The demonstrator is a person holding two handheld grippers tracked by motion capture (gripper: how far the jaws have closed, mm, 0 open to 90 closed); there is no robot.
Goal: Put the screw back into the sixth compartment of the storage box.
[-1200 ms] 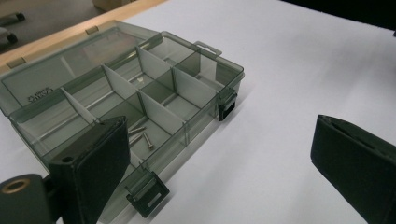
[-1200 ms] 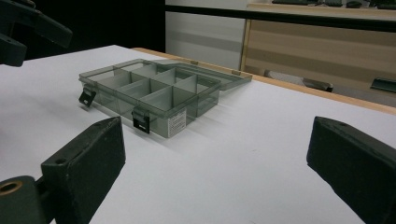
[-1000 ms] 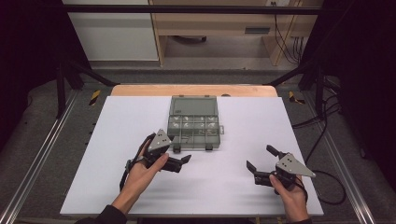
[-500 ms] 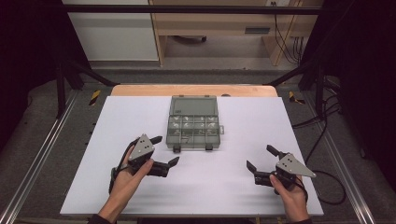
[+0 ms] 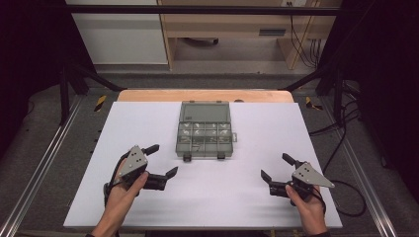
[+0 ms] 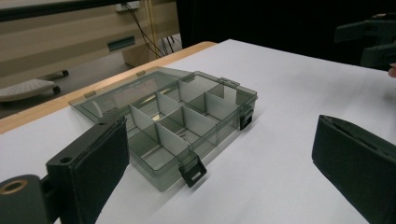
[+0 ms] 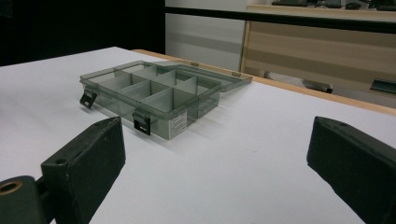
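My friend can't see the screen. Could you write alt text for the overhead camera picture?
A person's two hands each hold an open black gripper, left gripper and right gripper, above a white table. Between and beyond them sits a smoky plastic organizer box, its lid folded back, with two dark latches facing the person.

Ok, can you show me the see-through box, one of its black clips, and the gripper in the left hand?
compartment box (image 5: 204,132), high view, middle dividers
latch (image 6: 193,171), left gripper view, nearest black clip
left hand-held gripper (image 5: 159,161), high view, between its fingertips
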